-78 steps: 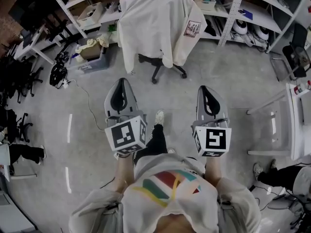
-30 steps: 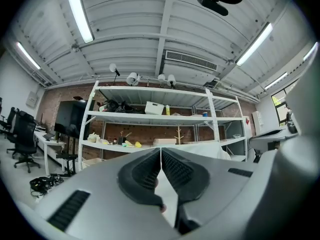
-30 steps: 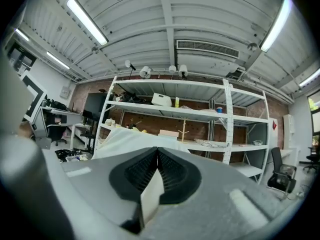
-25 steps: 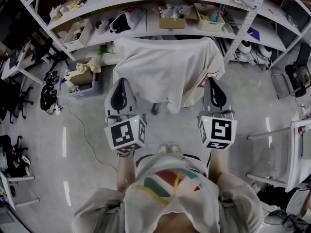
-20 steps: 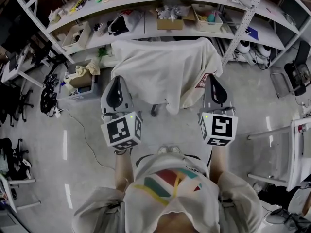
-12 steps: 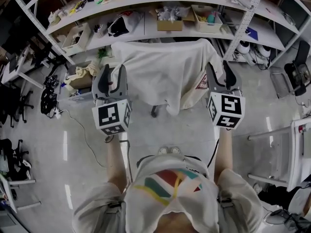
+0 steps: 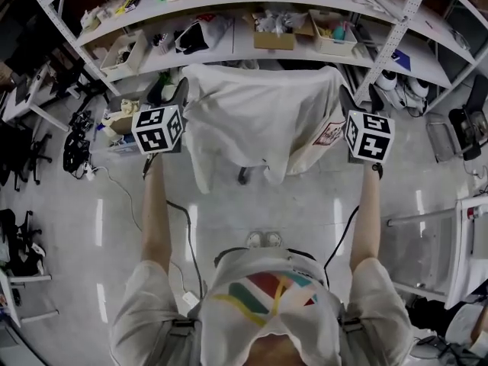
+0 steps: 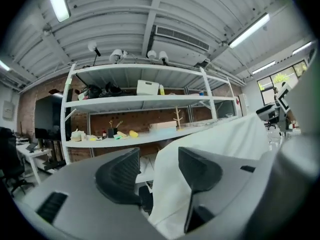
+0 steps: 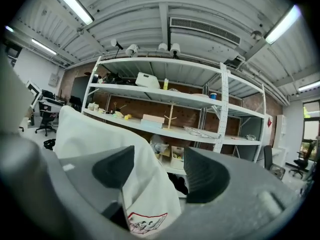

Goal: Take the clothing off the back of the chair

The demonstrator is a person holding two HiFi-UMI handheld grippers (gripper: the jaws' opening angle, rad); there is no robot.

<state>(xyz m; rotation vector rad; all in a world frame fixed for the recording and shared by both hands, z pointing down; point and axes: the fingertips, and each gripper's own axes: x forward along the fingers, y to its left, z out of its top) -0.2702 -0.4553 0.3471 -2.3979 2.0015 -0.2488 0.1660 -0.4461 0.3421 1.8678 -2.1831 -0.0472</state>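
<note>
- Your left gripper [image 8: 159, 165] is opening its jaws wide; one corner of the white cloth garment [image 7: 259, 113] sits between them, unpinched.
- Your right gripper [image 9: 159, 166] is opening likewise at the opposite corner.
- The garment drapes the black swivel chair [image 7: 242, 175].

1. White garment [image 7: 259, 117], draped over chair back: one.
2. Chair [image 7: 242, 175], wheeled base showing: one.
3. Shoes [image 7: 255, 239] on floor: two.
4. Bare forearms [image 7: 155, 204], outstretched: two.
5. Person [image 7: 263, 311], seen from above: one.

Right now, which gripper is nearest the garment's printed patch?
The right gripper, jaws opening with the white cloth garment's edge between them; the red-bordered patch hangs just below.
</note>
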